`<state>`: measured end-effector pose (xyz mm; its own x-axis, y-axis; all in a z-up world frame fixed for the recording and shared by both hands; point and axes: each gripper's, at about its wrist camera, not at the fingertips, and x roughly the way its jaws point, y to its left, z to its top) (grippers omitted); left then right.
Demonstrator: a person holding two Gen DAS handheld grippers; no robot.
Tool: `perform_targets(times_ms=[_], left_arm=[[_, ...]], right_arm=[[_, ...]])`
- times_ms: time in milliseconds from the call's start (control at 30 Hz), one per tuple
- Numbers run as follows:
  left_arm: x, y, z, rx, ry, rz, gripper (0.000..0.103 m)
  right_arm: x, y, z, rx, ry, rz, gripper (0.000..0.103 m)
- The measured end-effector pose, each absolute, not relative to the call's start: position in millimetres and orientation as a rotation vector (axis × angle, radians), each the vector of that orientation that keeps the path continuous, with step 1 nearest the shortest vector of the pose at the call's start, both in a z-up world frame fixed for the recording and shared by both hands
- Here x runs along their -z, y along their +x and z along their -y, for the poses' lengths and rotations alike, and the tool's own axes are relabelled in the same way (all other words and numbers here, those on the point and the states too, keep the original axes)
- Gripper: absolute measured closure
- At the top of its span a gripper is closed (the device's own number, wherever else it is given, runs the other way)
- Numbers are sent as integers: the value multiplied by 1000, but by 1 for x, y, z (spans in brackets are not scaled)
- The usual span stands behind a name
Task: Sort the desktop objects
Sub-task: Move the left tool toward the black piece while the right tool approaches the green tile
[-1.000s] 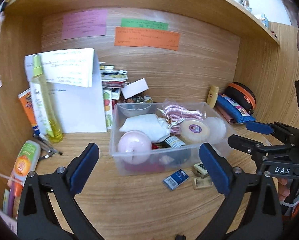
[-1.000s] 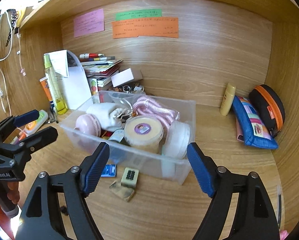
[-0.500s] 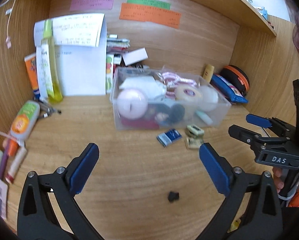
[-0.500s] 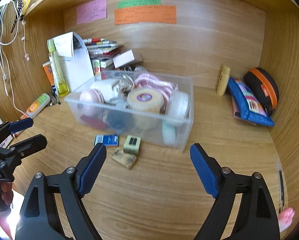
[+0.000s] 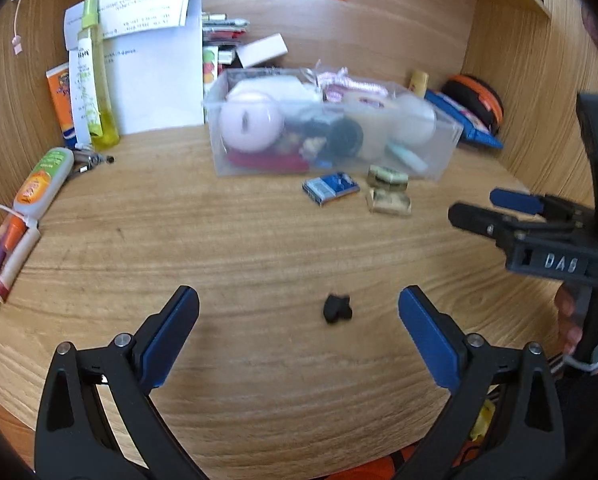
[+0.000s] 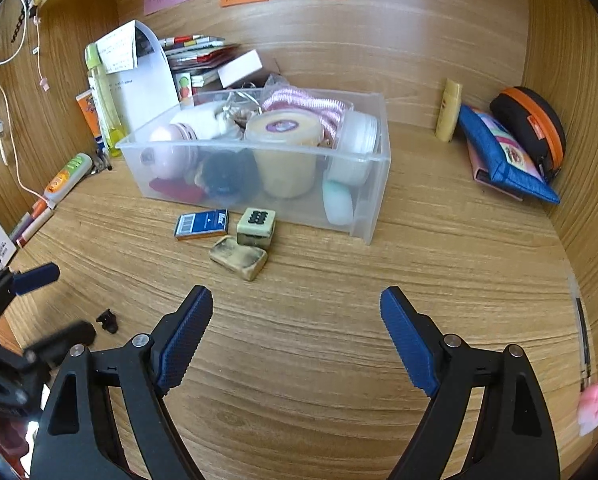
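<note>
A clear plastic box (image 5: 443,148) (image 6: 375,208) full of small items stands at the back of the wooden desk. In front of it lie a blue card box (image 5: 331,187) (image 6: 201,223), a green-topped eraser (image 5: 387,177) (image 6: 256,227) and a worn eraser (image 5: 388,202) (image 6: 238,257). A small black piece (image 5: 337,309) (image 6: 108,320) lies nearer. My left gripper (image 5: 298,334) is open and empty, with the black piece between its fingers' line. My right gripper (image 6: 297,338) is open and empty, short of the erasers; it also shows in the left wrist view (image 5: 495,210).
A yellow bottle (image 5: 95,76), papers and books stand at the back left. Tubes and pens (image 5: 39,184) lie along the left wall. A blue pouch (image 6: 499,152), an orange-trimmed black case (image 6: 531,128) and a small yellow tube (image 6: 449,110) sit at the back right. A pen (image 6: 583,336) lies by the right wall.
Both grippers have pulled back from the box and tilted down toward the desk. The black piece has come into view between the left fingers. Both stay open.
</note>
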<state>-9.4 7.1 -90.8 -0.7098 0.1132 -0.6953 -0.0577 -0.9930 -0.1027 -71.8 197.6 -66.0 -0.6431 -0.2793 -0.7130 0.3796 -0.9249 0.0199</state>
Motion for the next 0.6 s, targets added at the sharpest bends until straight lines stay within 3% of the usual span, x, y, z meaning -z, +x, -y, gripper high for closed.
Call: perform_targets(times_ms=[100, 167, 400, 467, 600], left_arm=[[96, -10, -13, -2813, -1162, 90, 7], [99, -11, -17, -2799, -1176, 70, 26], [100, -10, -27, -2803, -1141, -22, 43], [101, -9, -27, -2815, -1126, -49, 54], [101, -8, -26, -2817, -1103, -81, 66]], right_arm=[[69, -74, -196, 2547, 1088, -183, 19], [71, -76, -195, 2547, 1092, -184, 19], [69, -87, -185, 2552, 1077, -202, 19], [69, -92, -181, 2542, 1076, -210, 19], [70, -104, -171, 2529, 1075, -236, 20]])
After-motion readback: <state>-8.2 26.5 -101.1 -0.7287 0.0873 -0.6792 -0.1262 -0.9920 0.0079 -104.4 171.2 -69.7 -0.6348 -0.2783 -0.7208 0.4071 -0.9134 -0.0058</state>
